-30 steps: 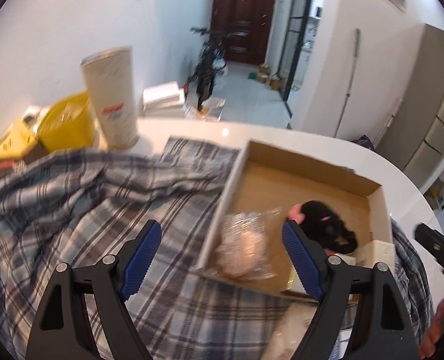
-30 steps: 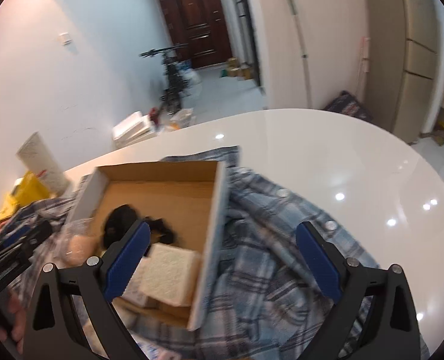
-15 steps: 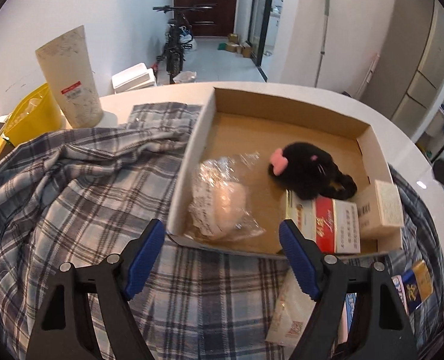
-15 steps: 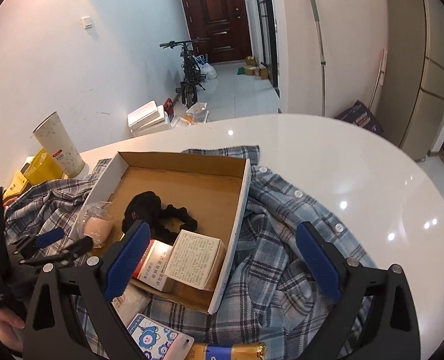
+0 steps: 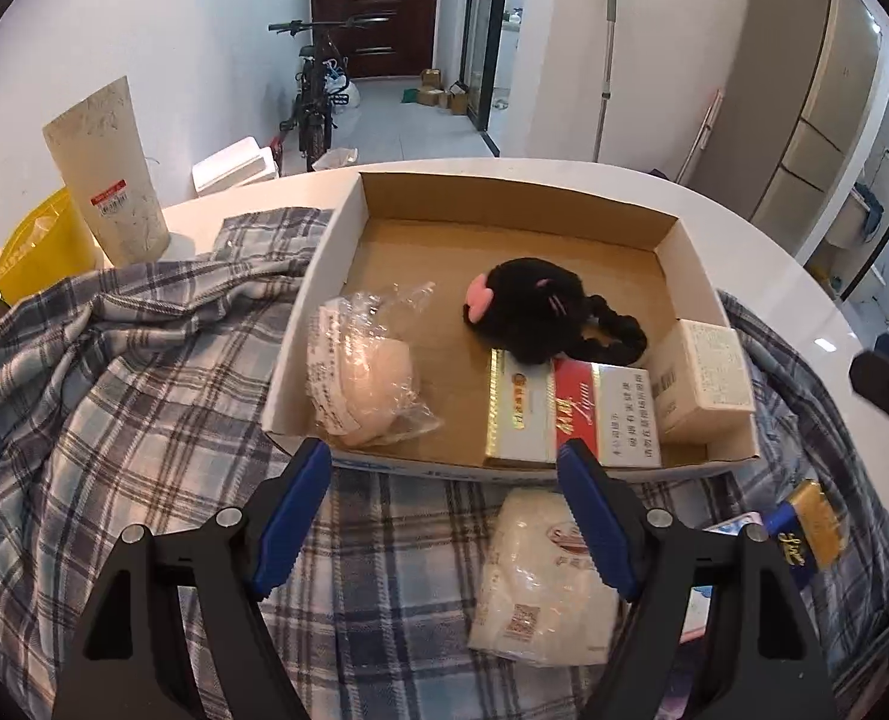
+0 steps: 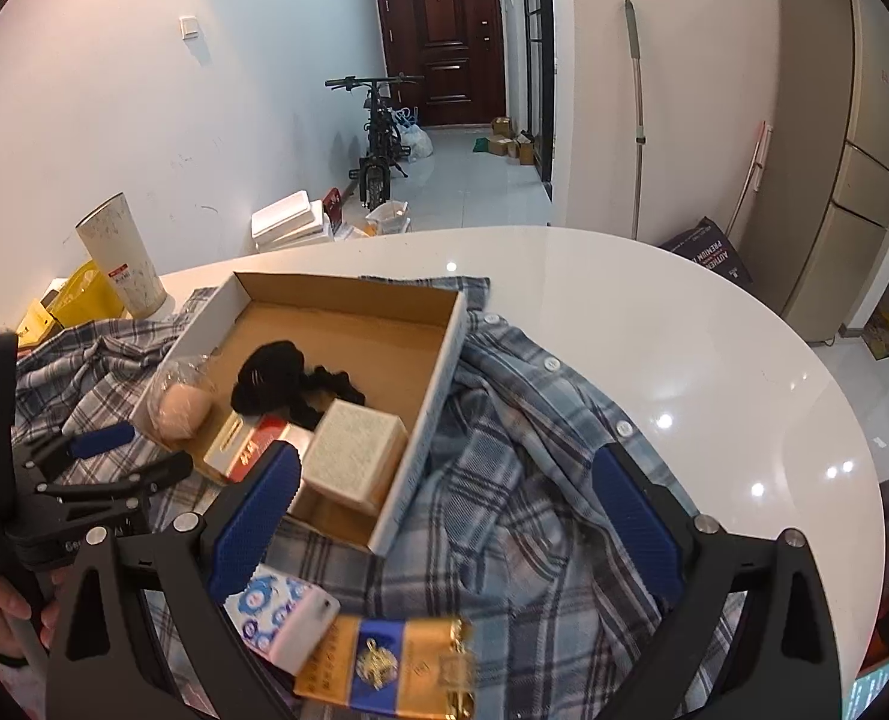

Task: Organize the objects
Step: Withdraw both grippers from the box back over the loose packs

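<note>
a: where's the box?

b: the box (image 5: pixel 708 300) sits on a plaid shirt (image 5: pixel 144 396) spread over a white table (image 6: pixel 654 312). it's open at the top.

a: what's inside it?

b: a black plush (image 5: pixel 534 312) near the middle, a wrapped bun (image 5: pixel 360 378) against the left wall, a red and white carton (image 5: pixel 576 414) at the near edge, and a small cream box (image 5: pixel 708 378) in the near right corner, touching the carton.

a: and outside?

b: a tissue pack (image 5: pixel 540 576) lies on the shirt just in front of the box. to its right, a gold and blue bar (image 6: pixel 384 666) and a blue-patterned packet (image 6: pixel 276 606), touching each other.

a: the grippers?

b: the left gripper (image 5: pixel 441 516) hangs over the shirt at the box's near wall, fingers wide apart, nothing between them. the right gripper (image 6: pixel 444 510) is above the shirt at the box's right side, fingers also spread wide and holding nothing. its left pad (image 6: pixel 255 510) overlaps the cream box in view; i can't tell whether they touch.

a: anything behind?

b: a tall paper cup (image 5: pixel 108 174) and a yellow bag (image 5: pixel 42 252) at the table's far left.
</note>
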A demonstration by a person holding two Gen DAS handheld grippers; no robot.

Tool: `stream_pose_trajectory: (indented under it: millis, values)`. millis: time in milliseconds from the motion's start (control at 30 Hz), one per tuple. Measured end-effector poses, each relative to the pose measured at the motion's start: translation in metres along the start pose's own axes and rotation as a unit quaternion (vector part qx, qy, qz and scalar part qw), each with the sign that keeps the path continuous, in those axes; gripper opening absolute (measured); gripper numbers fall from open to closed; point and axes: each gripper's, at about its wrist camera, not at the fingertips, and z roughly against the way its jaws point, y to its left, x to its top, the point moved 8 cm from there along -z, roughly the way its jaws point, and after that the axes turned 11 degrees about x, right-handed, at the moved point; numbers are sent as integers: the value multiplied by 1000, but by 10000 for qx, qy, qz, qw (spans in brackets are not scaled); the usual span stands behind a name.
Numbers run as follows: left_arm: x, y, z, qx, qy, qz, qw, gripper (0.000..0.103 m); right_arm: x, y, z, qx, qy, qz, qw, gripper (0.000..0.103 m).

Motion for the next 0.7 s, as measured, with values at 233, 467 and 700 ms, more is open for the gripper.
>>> stream_pose_trajectory:
  millis: [233,467,700]
  values:
    - [-11,-12,30,-44,-232,-205,9995,80,-16,3,12,6,29,199,9998,97]
    - [-25,-21,79,-272,-560,-196,9979,80,-31,14,29,135,-21,329,9994,97]
    - [-34,-23,137,-270,-1315,-192,9908,80,-43,23,48,171,-146,449,9987,98]
